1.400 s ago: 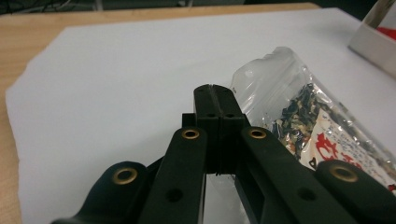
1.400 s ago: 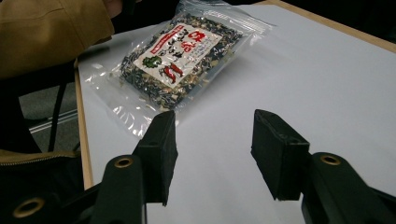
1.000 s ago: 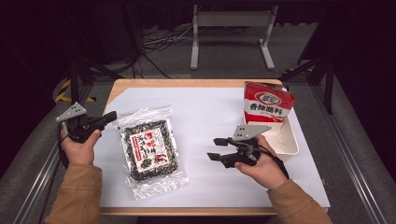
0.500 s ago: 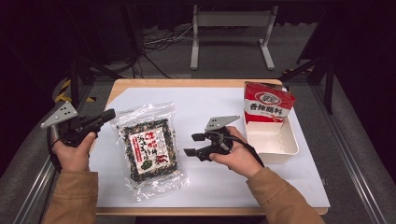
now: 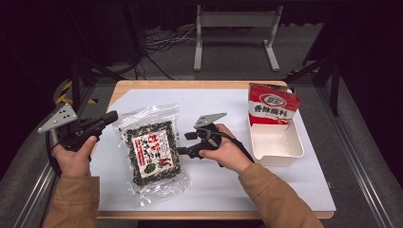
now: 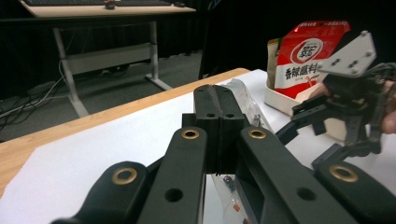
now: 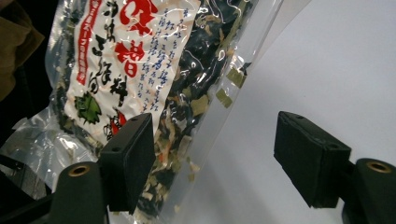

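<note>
Your left gripper (image 5: 110,118) sits at the table's 9 o'clock edge, its jaws pressed flat together with nothing between them; in the left gripper view the pads (image 6: 218,122) meet along a single seam. They point toward 3 o'clock, at the top left corner of the bag (image 5: 153,153), just short of it.

The bag, clear plastic with dark dried greens and a red-and-white label, lies flat on the white sheet (image 5: 223,109), left of centre.

Your right gripper (image 5: 183,143) is spread wide at the bag's right edge, pointing toward 9 o'clock. In the right gripper view one pad (image 7: 128,161) hangs over the bag's sealed edge, the other (image 7: 308,156) over bare sheet; whether either touches, you cannot tell.

At 2 o'clock a white tray (image 5: 275,151) holds a red pouch (image 5: 271,105) standing upright against its far end.

The sheet covers most of the wooden table (image 5: 190,84). Beyond lie grey floor, cables and a metal stand (image 5: 235,28) in a dark room.
</note>
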### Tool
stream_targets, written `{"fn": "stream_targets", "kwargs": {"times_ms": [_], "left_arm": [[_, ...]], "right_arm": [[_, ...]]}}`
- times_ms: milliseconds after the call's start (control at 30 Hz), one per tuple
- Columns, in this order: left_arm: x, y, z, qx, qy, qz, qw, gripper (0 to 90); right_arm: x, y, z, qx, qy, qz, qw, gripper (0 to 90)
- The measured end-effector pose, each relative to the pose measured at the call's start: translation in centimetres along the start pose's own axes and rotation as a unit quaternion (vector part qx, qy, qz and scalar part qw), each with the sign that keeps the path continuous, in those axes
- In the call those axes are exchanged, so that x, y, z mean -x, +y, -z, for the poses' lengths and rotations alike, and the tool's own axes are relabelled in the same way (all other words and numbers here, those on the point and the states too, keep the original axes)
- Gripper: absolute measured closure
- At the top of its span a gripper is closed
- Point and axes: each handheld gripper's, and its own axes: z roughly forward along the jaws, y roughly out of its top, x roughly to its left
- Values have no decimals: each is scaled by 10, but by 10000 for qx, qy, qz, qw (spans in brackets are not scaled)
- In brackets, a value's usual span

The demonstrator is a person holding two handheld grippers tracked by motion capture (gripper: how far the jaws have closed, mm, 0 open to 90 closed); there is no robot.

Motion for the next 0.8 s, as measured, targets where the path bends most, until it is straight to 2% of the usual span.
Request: {"fn": "stream_targets", "kwargs": {"times_ms": [200,500,633,800], "left_arm": [[0,0,0,56,-64,-23,10000,900],[3,3,-2,105,-153,-80,9998,900],[3,3,-2,131,-188,-72,9997,900],[2,3,-1,202,-232,-48,9995,900]], "right_arm": [[0,2,-14,-57,50,32,10000,283],[-2,4,-25,-57,320,19,9995,277],[-2,7,-26,184,414,-7,9990,324],[-1,14,-18,412,668,-217,9967,413]]}}
